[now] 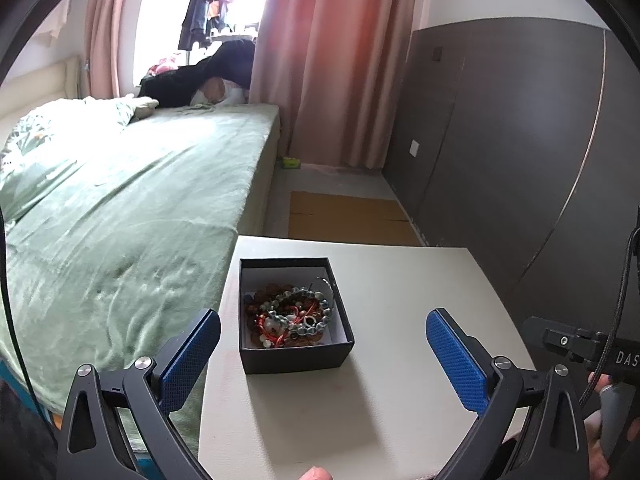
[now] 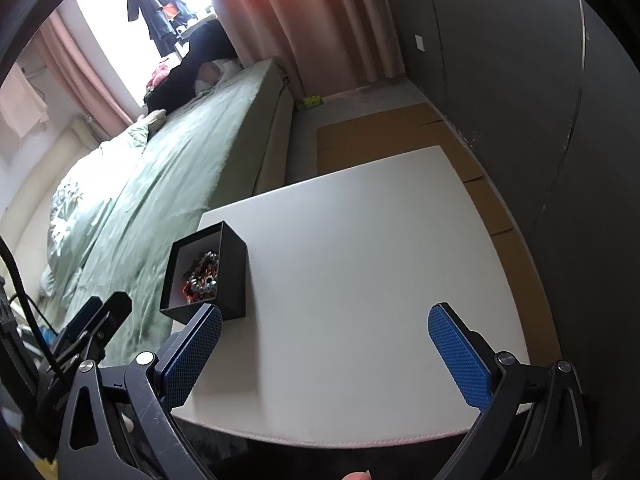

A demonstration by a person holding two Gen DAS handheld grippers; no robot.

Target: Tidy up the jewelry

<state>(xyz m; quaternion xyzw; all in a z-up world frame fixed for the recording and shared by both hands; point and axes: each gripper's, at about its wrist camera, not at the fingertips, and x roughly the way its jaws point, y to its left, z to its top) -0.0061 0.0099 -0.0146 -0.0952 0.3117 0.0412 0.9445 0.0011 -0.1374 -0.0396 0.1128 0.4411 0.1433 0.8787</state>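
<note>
We are holding the left gripper [image 1: 323, 354] low over the near edge of the table [image 1: 400, 280], its blue pads [image 1: 190, 360] spread wide with nothing between them. We are keeping the right gripper [image 2: 326, 356] likewise spread and empty, off to the right of the box [image 2: 234, 276] over bare tabletop.

The table is sitting close against the bed [image 1: 120, 208], and the box [image 1: 296, 354] is standing near that left edge, just ahead of the left gripper and roughly centred between its pads. Here we are judging the main risk: a nudge from the left pad, or a sideways grab, could slide the light box off the edge onto the bedding.

Inside the box, the jewelry [image 1: 292, 314] is lying in one tangled heap of bead bracelets and red cord. We are expecting trouble there: pinching one strand may drag its neighbours up with it, and those could drop on the table or spill over the wall. The pads also look too broad to single out one piece, and a deep reach may catch the box wall and tip it.
</note>
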